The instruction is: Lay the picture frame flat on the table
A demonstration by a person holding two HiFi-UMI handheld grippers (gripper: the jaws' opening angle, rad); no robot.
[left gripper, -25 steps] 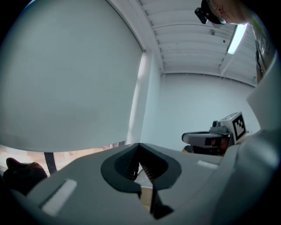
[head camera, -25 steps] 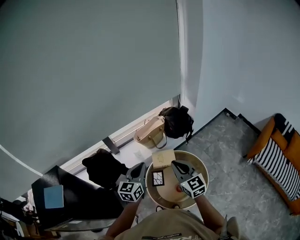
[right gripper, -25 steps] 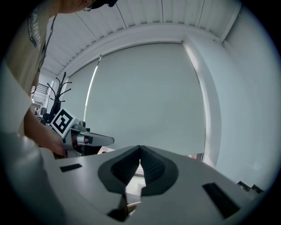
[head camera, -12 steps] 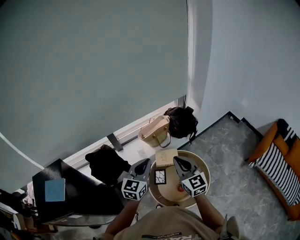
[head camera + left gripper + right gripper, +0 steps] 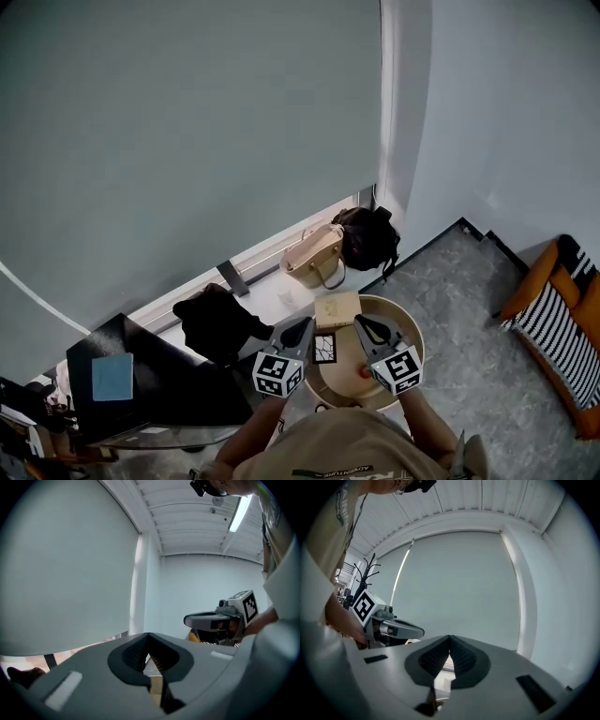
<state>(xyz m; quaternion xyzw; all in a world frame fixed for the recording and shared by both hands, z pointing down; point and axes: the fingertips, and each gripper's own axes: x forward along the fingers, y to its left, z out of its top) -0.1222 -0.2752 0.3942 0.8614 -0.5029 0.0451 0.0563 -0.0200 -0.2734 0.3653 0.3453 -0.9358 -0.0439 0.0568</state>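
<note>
The picture frame (image 5: 324, 348), small, black-edged with a white crackle picture, sits on the left part of the round wooden table (image 5: 410, 337). Whether it stands or lies I cannot tell from above. My left gripper (image 5: 306, 323) hangs just left of the frame, and my right gripper (image 5: 359, 322) is just right of it; both point away from me. Their jaws meet at the tips with nothing between them. In the left gripper view the left gripper (image 5: 148, 635) is shut, with the right gripper (image 5: 187, 619) to its right. The right gripper view shows the right gripper (image 5: 449, 638) shut.
A beige box (image 5: 337, 307) lies at the table's far edge and a small red thing (image 5: 361, 372) near its middle. On the floor by the window are a beige handbag (image 5: 314, 262), a dark bag (image 5: 367, 239) and a black bag (image 5: 216, 323). A striped orange chair (image 5: 558, 323) stands at right.
The head view has shifted, so the whole scene sits a little further right and up. Both grippers keep about the same places beside the frame, still shut.
</note>
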